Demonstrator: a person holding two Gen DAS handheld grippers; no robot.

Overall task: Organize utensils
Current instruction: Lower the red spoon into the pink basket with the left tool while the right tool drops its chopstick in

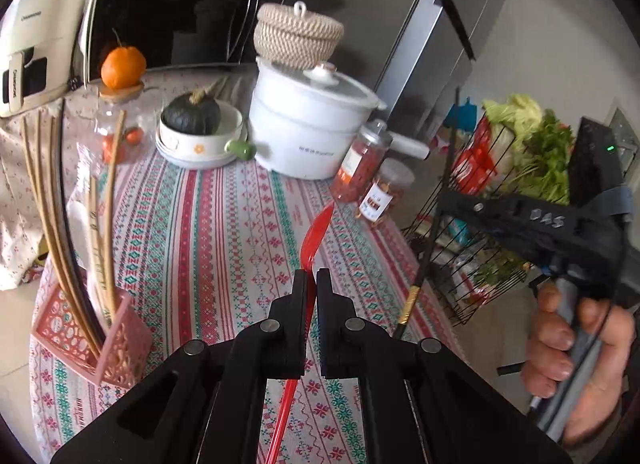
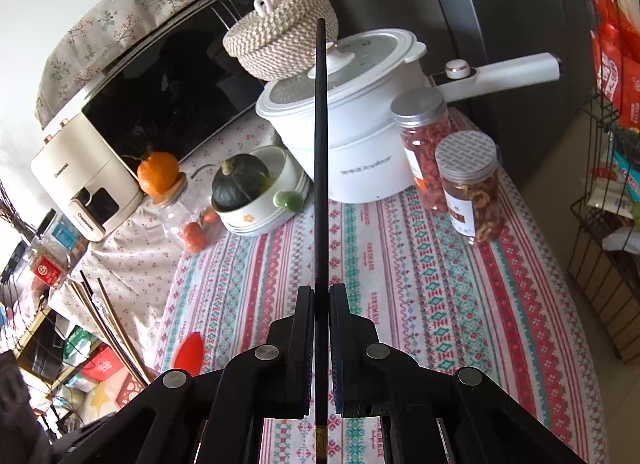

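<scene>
My left gripper (image 1: 311,278) is shut on a red plastic spoon (image 1: 316,236); its bowl points forward above the striped tablecloth (image 1: 224,215) and its handle runs back under the fingers. A pink perforated holder (image 1: 116,340) at the left holds several wooden chopsticks (image 1: 44,187). My right gripper (image 2: 321,294) is shut on a black chopstick (image 2: 321,151) that stands up in front of the white pot. In the left wrist view that chopstick (image 1: 434,232) rises at the right, with its gold band low. The red spoon (image 2: 190,350) shows blurred at lower left in the right wrist view.
At the back of the table stand a white pot (image 1: 308,127) with a woven basket (image 1: 298,35) on it, a bowl with a dark squash (image 1: 196,123), two jars (image 1: 364,167), a glass jar with an orange (image 1: 120,67), and an oven (image 1: 160,15). A wire rack (image 1: 492,183) of vegetables is at the right.
</scene>
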